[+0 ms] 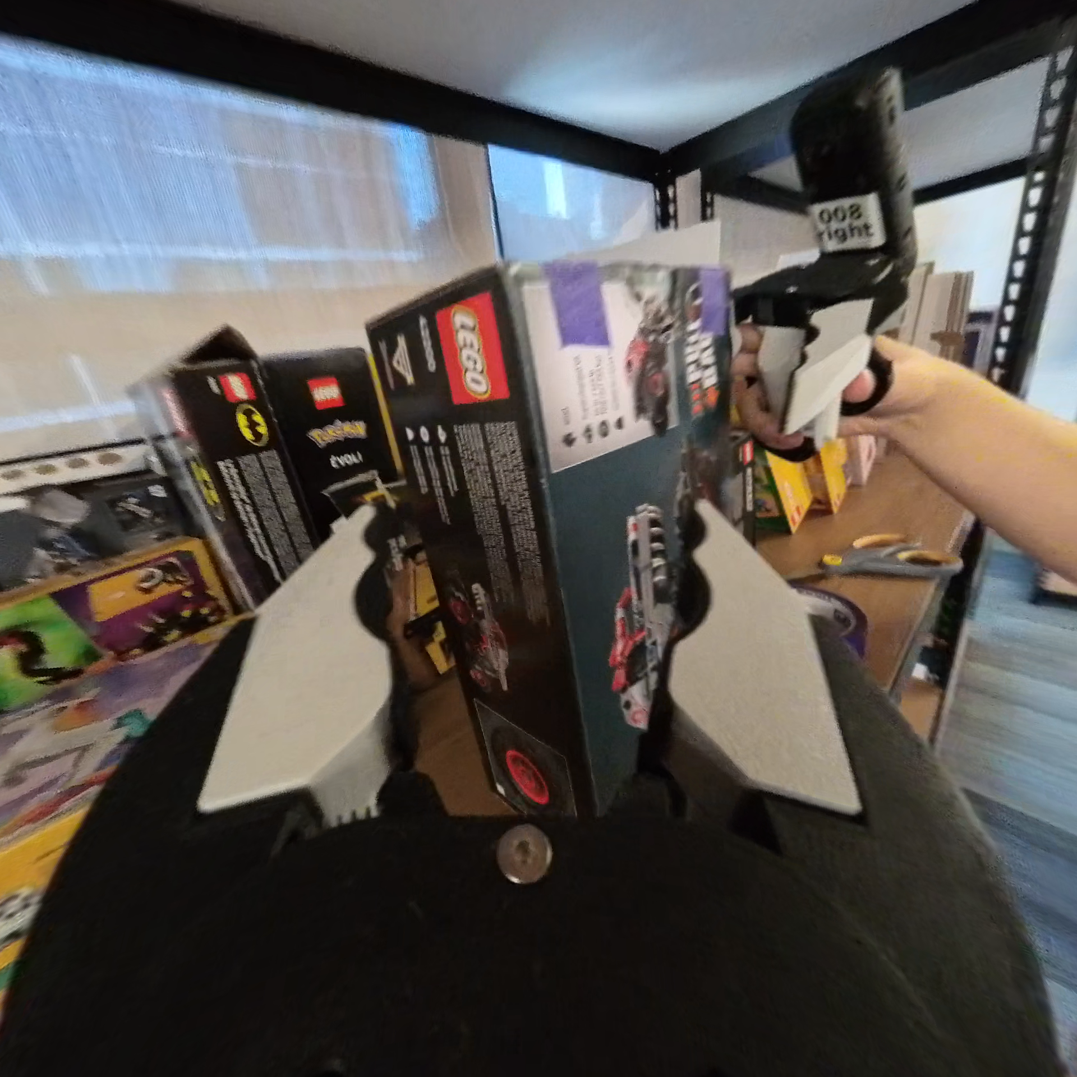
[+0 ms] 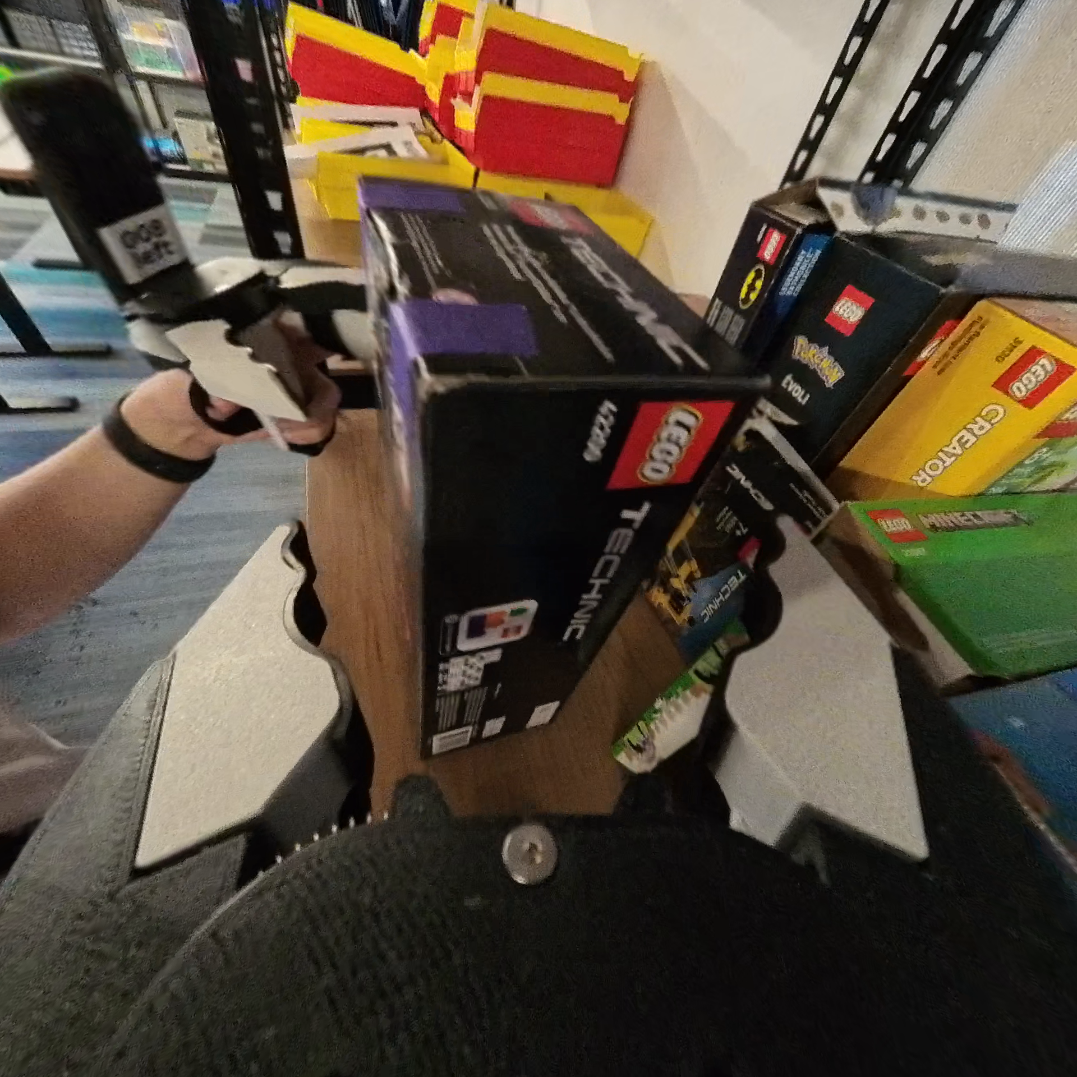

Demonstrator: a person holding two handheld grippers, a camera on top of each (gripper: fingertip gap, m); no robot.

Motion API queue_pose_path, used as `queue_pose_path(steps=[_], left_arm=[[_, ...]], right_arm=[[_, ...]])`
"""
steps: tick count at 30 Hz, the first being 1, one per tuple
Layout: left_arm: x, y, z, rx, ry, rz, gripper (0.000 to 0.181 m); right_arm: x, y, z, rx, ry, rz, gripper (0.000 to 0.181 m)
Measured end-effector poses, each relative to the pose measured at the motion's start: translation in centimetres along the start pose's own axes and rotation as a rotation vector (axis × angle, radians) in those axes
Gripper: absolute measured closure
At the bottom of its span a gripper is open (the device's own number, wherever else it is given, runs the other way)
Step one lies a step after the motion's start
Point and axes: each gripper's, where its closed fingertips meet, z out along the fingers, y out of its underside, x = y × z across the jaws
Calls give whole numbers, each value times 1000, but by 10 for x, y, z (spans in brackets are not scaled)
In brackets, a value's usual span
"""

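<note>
Two claws are working one black box [image 1: 559,524] that stands on end on a wooden shelf [image 2: 355,583]. Left claw [image 1: 536,618] is spread wide with the box's near end sitting between its fingers; can't tell if either pad actually touches it. Right claw [image 2: 536,653] is wide too, around the box's other end, nothing pinched. A purple patch sits on the box's top edge. Right beside it stand more boxes: a bat-logo box [image 2: 757,268], a dark blue box [image 2: 845,349], then a yellow box [image 2: 961,402] and a green box [image 2: 979,571]. Red and yellow bins [image 2: 524,116] are stacked farther back.
</note>
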Motion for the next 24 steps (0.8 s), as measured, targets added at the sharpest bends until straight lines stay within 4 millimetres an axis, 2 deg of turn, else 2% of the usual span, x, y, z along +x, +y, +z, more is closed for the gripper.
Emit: queue_pose_path(steps=[1,3,5,7,8,9,11,13,16,19,22,24], left_arm=[[-3,8,9,-32,26,-19,66],[0,25,26,-103,137,-75,45],[-2,37,37,-141,217,-161,41],[-4,42,41,-121,277,-242,58],[-2,41,42,-92,299,-260,71],[-2,40,43,-73,288,-257,74],[2,38,40,-71,260,-246,76],[14,33,32,-104,230,-257,77],[44,11,7,-109,138,-219,76],[87,-8,-36,-133,30,-175,76],[136,-6,-91,-190,-78,-164,77],[170,9,-129,-236,-139,-169,76]], right_arm=[[1,8,2,-16,-5,1,34],[-1,31,12,-40,-41,63,33],[-7,43,23,-23,-98,121,38],[-9,43,31,28,-126,172,70],[-8,42,33,51,-123,192,74],[-9,42,33,53,-122,201,74],[-15,41,28,57,-130,187,75],[-29,38,20,55,-172,209,75],[-65,24,1,80,-268,153,75],[-120,16,-17,76,-372,74,76],[-186,30,-28,58,-477,2,75],[-229,53,-32,43,-536,-33,75]])
